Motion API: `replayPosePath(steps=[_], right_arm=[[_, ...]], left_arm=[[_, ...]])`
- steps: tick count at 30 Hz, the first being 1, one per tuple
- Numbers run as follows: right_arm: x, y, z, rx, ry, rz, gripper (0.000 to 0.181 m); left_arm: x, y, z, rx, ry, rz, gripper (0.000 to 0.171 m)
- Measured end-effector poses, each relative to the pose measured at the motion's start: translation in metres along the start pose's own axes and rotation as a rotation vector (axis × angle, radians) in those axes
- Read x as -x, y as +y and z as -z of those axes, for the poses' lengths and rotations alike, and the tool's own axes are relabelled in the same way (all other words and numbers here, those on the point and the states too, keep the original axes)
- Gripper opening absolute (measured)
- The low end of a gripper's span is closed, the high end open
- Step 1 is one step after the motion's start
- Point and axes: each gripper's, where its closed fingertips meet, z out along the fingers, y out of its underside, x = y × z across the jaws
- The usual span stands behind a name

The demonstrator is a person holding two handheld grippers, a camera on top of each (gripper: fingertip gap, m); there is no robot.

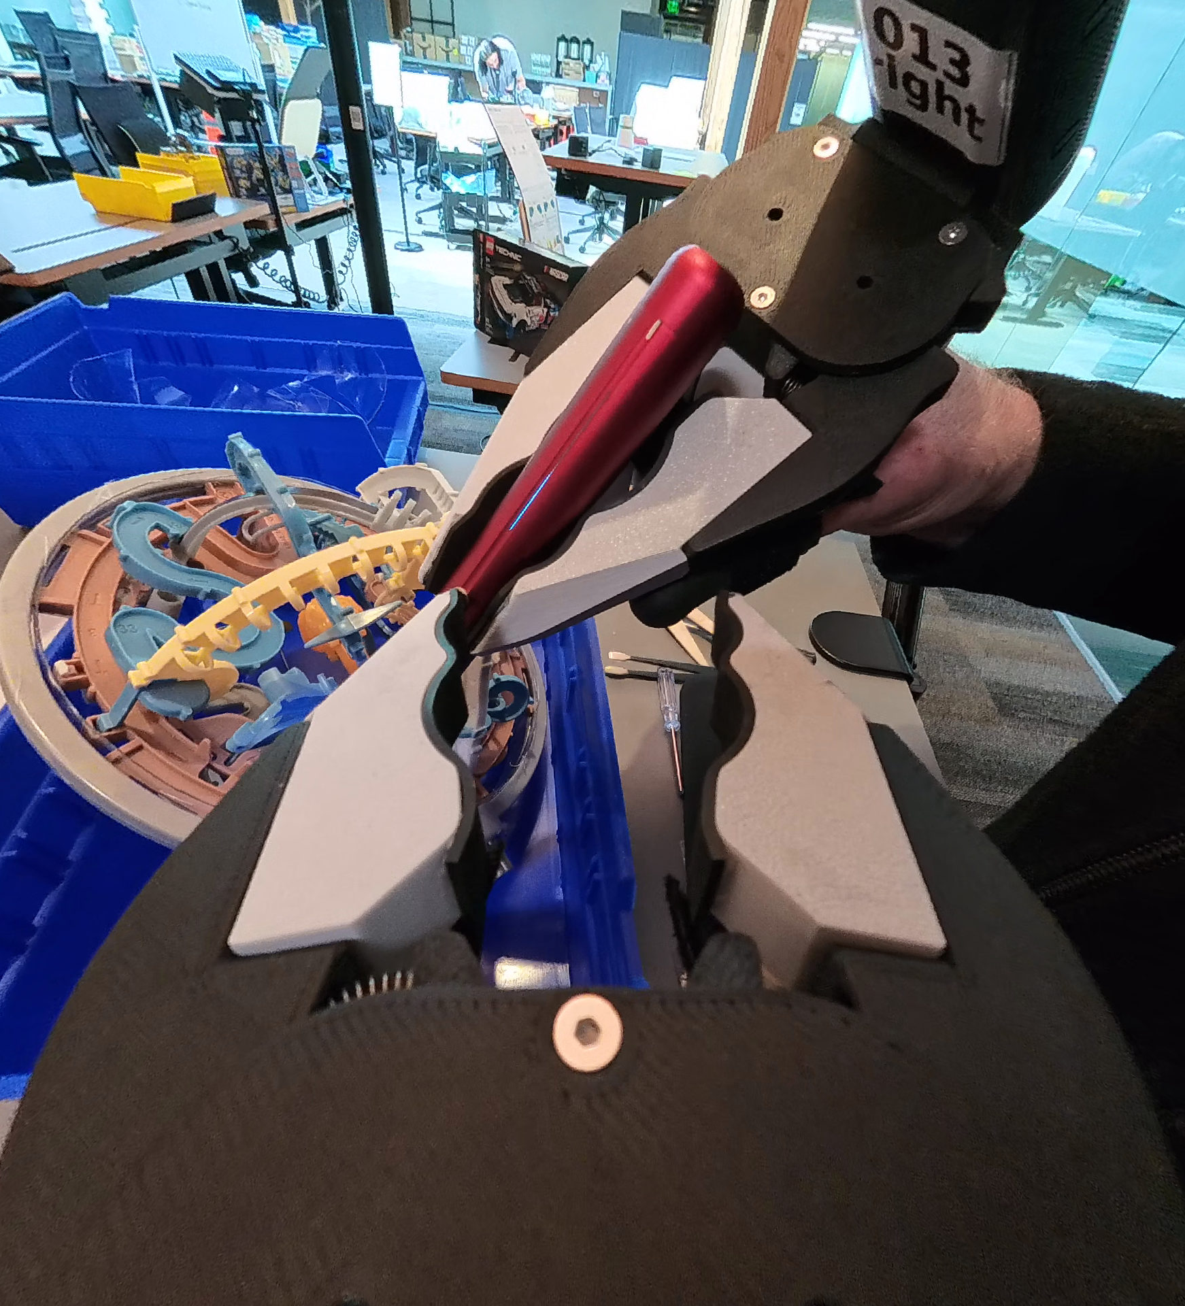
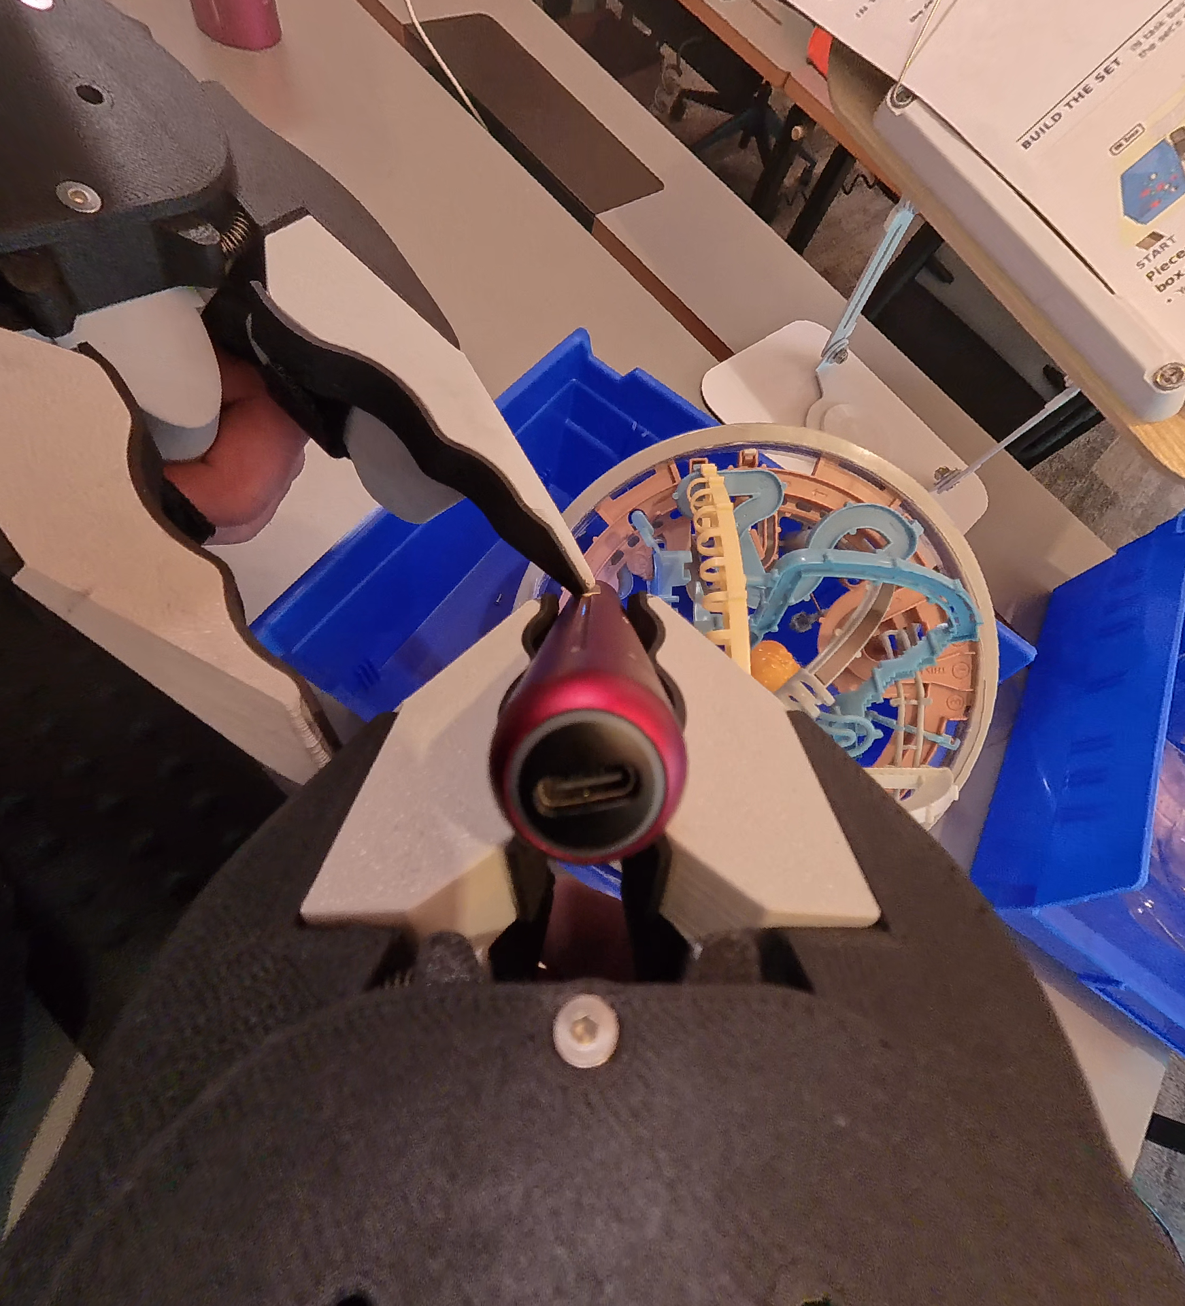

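Now R tongs grip red tool; L tongs agape.

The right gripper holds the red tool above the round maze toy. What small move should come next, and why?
Probably lower the right gripper a little. It is shut on the red tool, whose tip points down at the round maze toy in the blue bin. The left gripper is open, one fingertip beside the tool's tip, so the tip may need guiding.
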Motion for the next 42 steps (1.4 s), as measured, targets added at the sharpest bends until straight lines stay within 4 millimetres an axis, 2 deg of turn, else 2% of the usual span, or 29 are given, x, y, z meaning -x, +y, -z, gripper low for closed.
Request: replayPosePath(steps=[13, 24, 32, 37, 42], right_arm=[[0.000, 0.001, -0.001, 0.026, 0.001, 0.024, 0.020], [0.004, 0.005, -0.004, 0.015, 0.011, 0.035, 0.018], [0.008, 0.003, 0.011, -0.097, 0.000, -0.010, 0.019], [0.014, 0.009, 0.014, -0.128, -0.002, -0.046, 0.019], [0.014, 0.011, 0.021, -0.158, -0.009, -0.079, 0.019]], left_arm=[[0.002, 0.001, 0.000, 0.001, 0.010, 0.023, 0.066], [-0.003, 0.012, -0.006, 0.034, 0.017, 0.030, 0.070], [-0.015, 0.003, -0.008, 0.012, -0.011, -0.064, 0.071], [-0.026, -0.008, -0.010, -0.011, -0.016, -0.160, 0.069], [-0.036, -0.011, -0.016, -0.002, -0.003, -0.199, 0.074]])
